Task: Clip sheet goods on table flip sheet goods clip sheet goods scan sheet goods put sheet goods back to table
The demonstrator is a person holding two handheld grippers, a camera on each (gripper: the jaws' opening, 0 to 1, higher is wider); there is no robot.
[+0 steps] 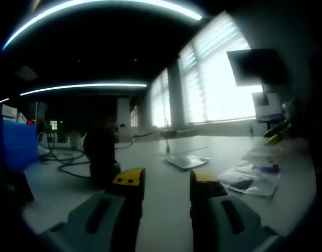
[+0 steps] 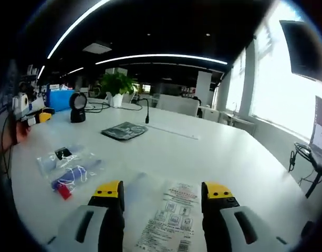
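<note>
Nearest us in the right gripper view, the flat printed packet (image 2: 168,215) lies on the white table (image 2: 213,152), directly between the spread jaws of our right gripper (image 2: 163,190), which grips nothing; we judge we are lining up to clip its near edge. To the left lie clear bags (image 2: 69,168); farther off sit the dark pouch (image 2: 124,130) and the scanner (image 2: 77,106), placed within reach for scanning. In the left gripper view, our left gripper (image 1: 166,180) hangs open and empty above bare tabletop, presumably waiting.
</note>
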